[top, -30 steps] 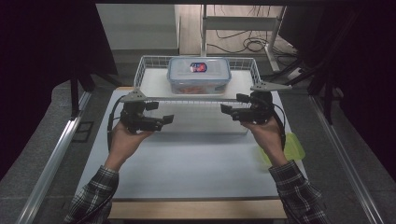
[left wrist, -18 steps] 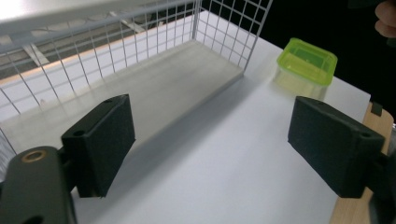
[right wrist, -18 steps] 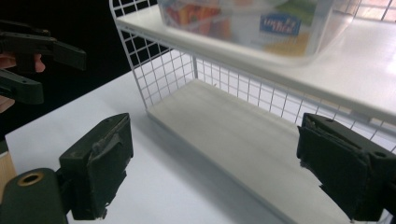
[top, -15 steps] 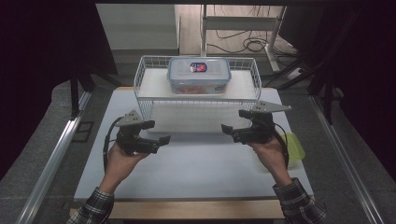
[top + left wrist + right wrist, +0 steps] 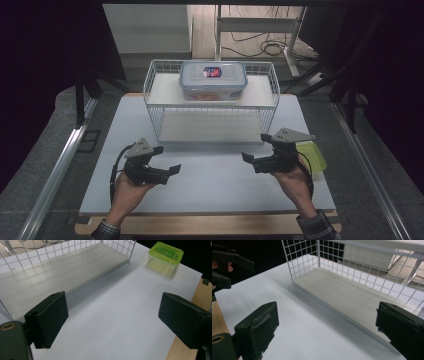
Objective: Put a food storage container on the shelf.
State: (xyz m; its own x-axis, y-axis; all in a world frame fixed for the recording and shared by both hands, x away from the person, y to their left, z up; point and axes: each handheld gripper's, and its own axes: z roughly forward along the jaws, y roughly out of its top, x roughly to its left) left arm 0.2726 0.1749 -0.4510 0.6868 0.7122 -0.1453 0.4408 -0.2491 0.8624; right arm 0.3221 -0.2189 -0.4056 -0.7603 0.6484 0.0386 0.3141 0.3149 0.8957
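You're working over a white table (image 5: 210, 185) with a wooden front edge, in a dark room where cables lie on the floor beyond the far edge. A white wire rack (image 5: 212, 107) stands at the table's far middle, and a clear lidded container (image 5: 213, 80) sits on its top shelf; the red-and-blue label on its lid is too small to read. Your left gripper (image 5: 172, 172) and right gripper (image 5: 246, 159) hover over the near half, jaws just spread wide, nothing between them. A green container (image 5: 314, 155) sits at the right edge.
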